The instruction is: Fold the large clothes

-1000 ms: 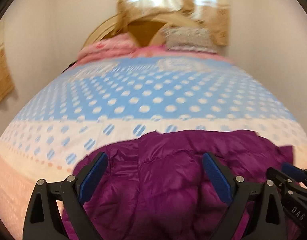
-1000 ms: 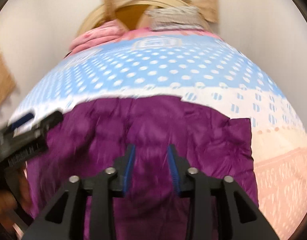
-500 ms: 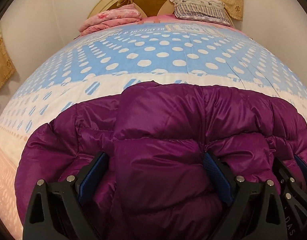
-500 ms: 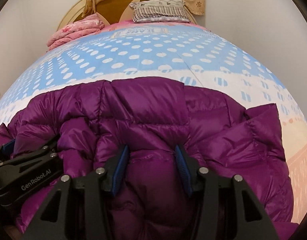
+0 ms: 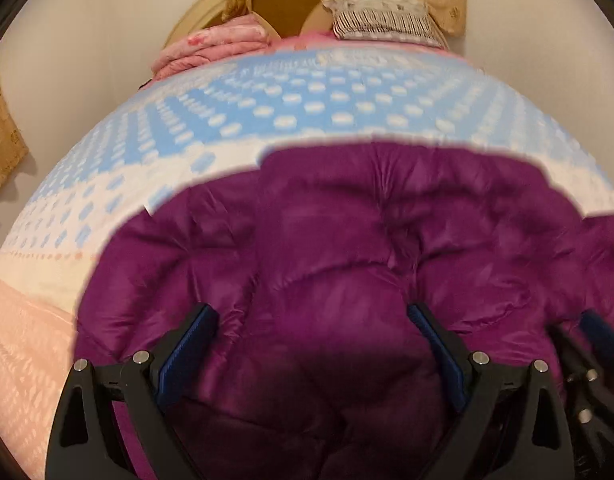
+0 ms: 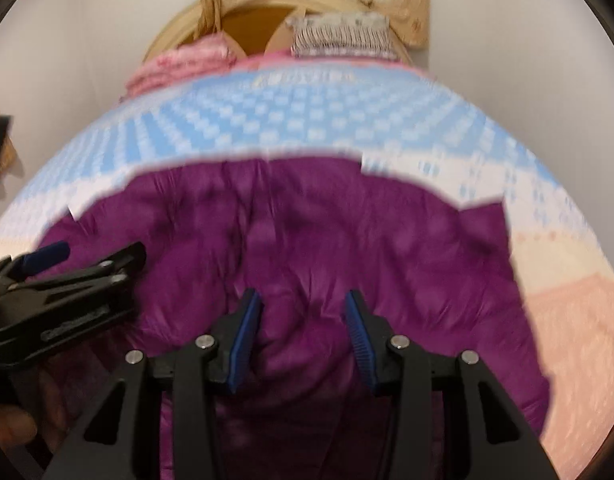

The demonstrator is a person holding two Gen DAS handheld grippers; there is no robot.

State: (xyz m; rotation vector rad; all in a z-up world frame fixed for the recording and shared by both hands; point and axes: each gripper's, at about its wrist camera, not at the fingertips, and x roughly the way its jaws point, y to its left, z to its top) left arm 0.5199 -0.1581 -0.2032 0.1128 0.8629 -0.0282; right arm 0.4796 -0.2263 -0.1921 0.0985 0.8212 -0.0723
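Observation:
A purple quilted puffer jacket [image 5: 347, 248] lies spread across the near end of the bed and fills the lower half of both views. My left gripper [image 5: 311, 316] is low over it with its jaws wide open, and a puffed panel bulges up between the blue pads. My right gripper [image 6: 303, 308] sits over the jacket [image 6: 307, 232] further right. Its jaws stand narrower and are closing, with a ridge of fabric between the pads. The left gripper [image 6: 87, 264] shows at the left edge of the right wrist view.
The bed cover [image 5: 307, 108] is blue with white dots, and turns cream and pink near the foot. Folded pink bedding [image 5: 215, 46] and a striped pillow [image 5: 383, 20] lie against the rounded headboard. Walls close in on both sides.
Both grippers have sunk closer to the jacket, which now fills more of each view. The right jaws have narrowed a little. The left jaws stayed wide.

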